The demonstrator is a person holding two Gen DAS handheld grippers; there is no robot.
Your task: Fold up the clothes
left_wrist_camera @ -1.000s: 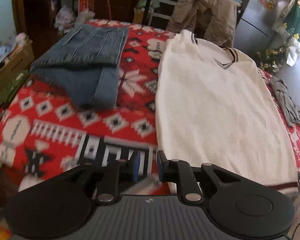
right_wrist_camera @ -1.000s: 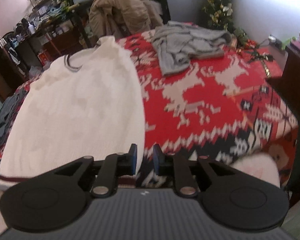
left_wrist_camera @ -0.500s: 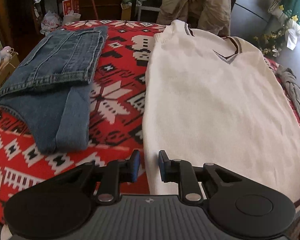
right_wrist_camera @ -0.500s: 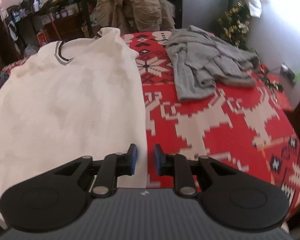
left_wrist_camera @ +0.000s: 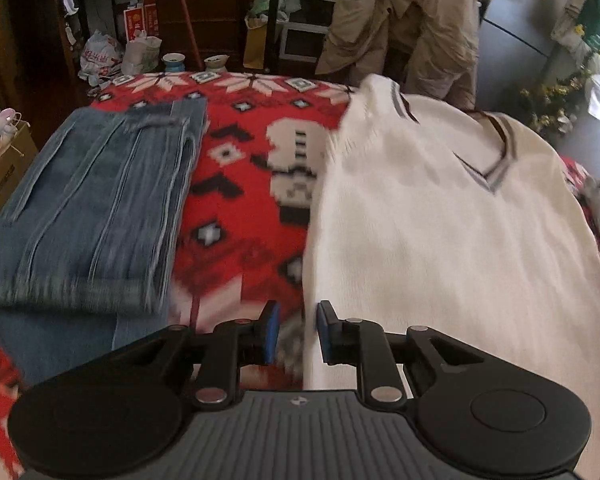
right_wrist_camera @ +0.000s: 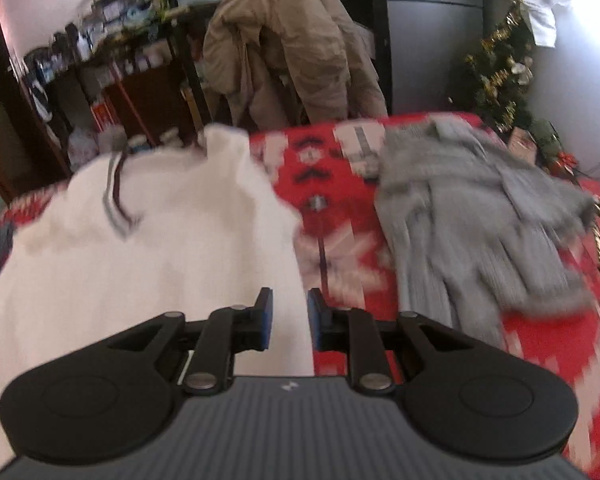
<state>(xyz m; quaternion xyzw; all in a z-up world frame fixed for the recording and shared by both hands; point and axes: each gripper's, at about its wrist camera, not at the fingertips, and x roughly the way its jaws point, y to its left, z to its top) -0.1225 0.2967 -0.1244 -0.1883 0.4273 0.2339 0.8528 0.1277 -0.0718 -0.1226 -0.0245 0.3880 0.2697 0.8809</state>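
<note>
blanket, red and patterned, covers the bed and bears all the clothes. sweater, white with a striped v-neck, lies flat and unfolded at the middle, collar away from both cameras; jeans, already folded, lie to its left and apart from it; grey top, crumpled, lies to its right, also apart. step in hand, as judged: approach to the sweater's two side edges for its first fold. left gripper sits over the left edge, right gripper over the right edge; each has its jaws parted by a narrow gap and nothing between them. contact with the cloth cannot be told, as both views are blurred. next move calls for each pair of jaws to straddle one edge and close on it, at matching heights, so the cloth lifts evenly.
</note>
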